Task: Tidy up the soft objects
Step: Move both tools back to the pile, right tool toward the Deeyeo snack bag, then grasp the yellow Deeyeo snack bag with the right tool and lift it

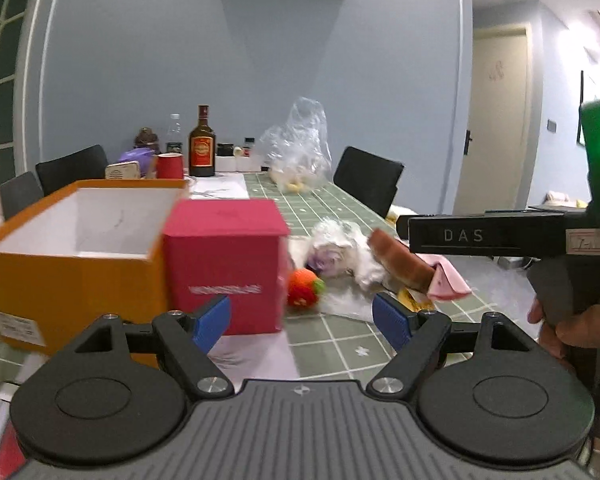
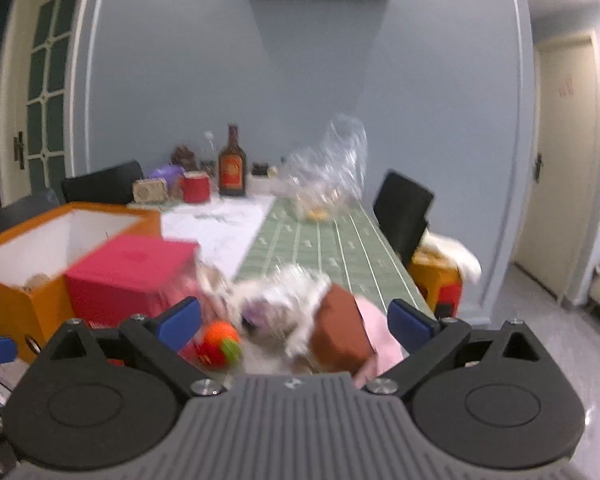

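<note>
Both tools, left (image 1: 301,318) and right (image 2: 296,326), apart, empty. Toy pile (image 1: 339,260) loose mid-tabletop (image 1: 339,344), right edge; orange box (image 1: 72,248) near-empty. Barely started.

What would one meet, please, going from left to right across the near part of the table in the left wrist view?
Open orange cardboard box → pink cube-shaped box → red-orange plush strawberry → white crumpled plastic bag → brown plush roll → pink folded cloth.
</note>
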The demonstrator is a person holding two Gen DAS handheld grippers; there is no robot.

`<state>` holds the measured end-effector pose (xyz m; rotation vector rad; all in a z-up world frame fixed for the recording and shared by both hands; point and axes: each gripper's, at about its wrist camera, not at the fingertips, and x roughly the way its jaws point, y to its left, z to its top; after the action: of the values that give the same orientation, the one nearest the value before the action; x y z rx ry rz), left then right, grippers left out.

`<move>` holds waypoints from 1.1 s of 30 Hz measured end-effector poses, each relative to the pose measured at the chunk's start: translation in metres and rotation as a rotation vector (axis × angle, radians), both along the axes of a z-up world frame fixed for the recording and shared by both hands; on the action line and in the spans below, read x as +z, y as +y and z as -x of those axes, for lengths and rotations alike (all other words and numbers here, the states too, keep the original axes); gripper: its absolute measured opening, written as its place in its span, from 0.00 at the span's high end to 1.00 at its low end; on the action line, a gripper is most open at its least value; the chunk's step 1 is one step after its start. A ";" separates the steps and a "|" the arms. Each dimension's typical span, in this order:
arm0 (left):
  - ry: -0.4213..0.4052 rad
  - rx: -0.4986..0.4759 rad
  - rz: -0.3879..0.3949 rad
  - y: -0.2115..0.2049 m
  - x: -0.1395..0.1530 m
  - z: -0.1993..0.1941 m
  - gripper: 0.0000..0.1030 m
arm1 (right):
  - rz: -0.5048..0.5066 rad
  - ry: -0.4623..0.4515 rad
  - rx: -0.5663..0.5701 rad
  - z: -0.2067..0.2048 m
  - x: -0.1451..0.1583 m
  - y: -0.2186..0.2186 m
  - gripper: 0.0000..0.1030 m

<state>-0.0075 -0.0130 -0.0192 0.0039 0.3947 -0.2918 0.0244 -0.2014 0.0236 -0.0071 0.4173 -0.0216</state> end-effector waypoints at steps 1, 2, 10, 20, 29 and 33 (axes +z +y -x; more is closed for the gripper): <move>-0.004 0.001 -0.001 -0.005 -0.004 -0.002 0.08 | -0.006 0.011 -0.009 0.000 -0.004 -0.005 0.05; -0.010 -0.002 -0.003 -0.009 -0.009 -0.003 0.08 | -0.014 0.021 -0.017 0.000 -0.009 -0.010 0.05; 0.013 -0.007 0.053 -0.013 -0.044 -0.012 0.08 | -0.171 0.110 -0.041 -0.018 -0.048 -0.036 0.03; -0.034 -0.010 0.035 -0.015 -0.057 -0.011 0.08 | -0.146 0.292 -0.096 -0.044 -0.090 -0.023 0.03; 0.045 0.004 0.090 -0.003 -0.060 -0.023 0.08 | -0.004 0.289 -0.095 -0.048 -0.099 -0.006 0.29; 0.070 0.006 0.114 0.002 -0.061 -0.023 0.08 | -0.015 0.293 -0.076 -0.039 -0.097 -0.008 0.31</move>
<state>0.0155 -0.0112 -0.0805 -0.1194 0.4472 -0.3085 0.0630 -0.2096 -0.0732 0.0202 0.7101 -0.0937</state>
